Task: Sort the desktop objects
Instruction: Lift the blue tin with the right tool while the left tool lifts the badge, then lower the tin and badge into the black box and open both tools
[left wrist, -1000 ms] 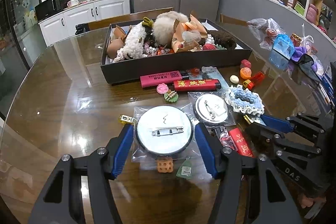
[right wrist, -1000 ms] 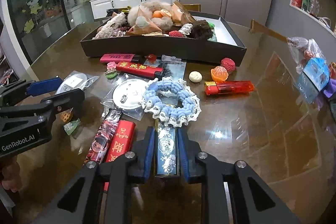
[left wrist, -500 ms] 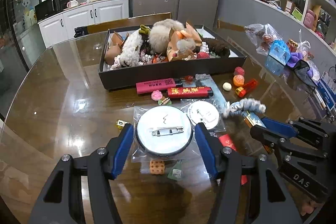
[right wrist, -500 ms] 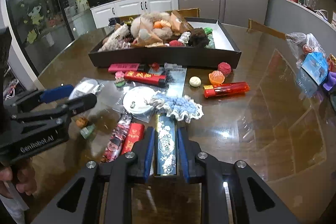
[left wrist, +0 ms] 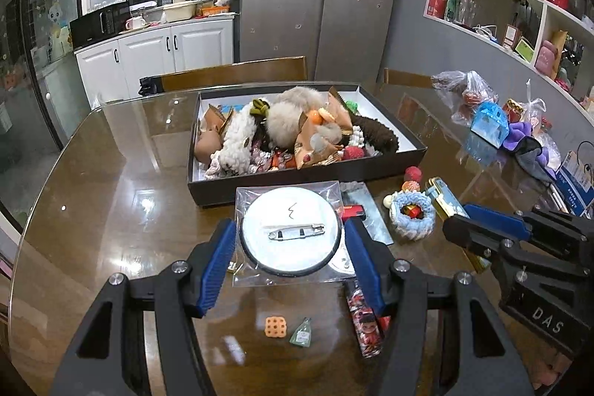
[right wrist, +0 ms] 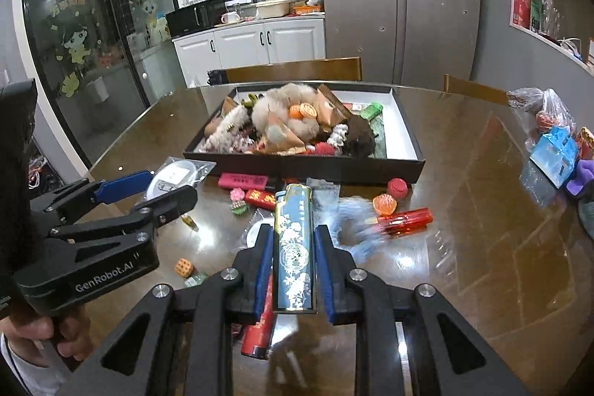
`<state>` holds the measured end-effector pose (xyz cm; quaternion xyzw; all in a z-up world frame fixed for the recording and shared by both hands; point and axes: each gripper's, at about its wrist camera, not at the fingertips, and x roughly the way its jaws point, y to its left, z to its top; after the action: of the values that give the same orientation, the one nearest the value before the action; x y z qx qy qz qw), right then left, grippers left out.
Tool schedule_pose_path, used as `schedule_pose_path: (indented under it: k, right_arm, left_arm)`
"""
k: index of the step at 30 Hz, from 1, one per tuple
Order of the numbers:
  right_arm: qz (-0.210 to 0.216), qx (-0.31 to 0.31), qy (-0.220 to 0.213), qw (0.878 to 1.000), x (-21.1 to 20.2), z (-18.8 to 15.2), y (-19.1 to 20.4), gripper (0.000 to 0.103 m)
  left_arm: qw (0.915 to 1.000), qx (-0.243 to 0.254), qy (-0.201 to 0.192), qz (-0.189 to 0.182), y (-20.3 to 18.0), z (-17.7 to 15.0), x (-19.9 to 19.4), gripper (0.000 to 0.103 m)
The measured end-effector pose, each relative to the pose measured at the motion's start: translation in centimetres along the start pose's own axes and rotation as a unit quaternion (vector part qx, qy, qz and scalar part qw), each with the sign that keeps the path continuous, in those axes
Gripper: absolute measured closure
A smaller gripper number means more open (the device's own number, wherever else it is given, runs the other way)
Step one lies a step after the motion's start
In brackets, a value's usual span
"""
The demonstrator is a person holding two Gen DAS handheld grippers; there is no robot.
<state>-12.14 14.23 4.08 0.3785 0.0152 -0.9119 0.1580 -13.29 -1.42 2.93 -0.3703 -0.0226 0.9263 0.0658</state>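
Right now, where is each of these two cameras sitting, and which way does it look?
Left wrist view: sits on the left gripper, looking forward and down along its fingers over the table at the black tray; the pads clamp a bagged pin badge; the right gripper shows at right.
Right wrist view: sits on the right gripper, facing the same tray; it clamps a blue floral lighter; the left gripper and a hand show at left.
Shared: tray, fridge, each other's gripper.

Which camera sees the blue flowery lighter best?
The right wrist view: the blue floral lighter fills the middle, held lengthwise in the right gripper, its pattern clear. The left wrist view shows only a sliver of it at the tips of that gripper.
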Motion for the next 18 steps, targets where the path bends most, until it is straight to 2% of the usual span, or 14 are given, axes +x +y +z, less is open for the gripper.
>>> schedule_pose_path:
  k: [18]
  right_arm:
    - [-0.007, 0.003, -0.006, 1.0, 1.3, 3.4, -1.0, 0.08]
  left_arm:
    - [0.9999, 0.01, 0.001, 0.013, -0.8, 3.2, 1.5, 0.042]
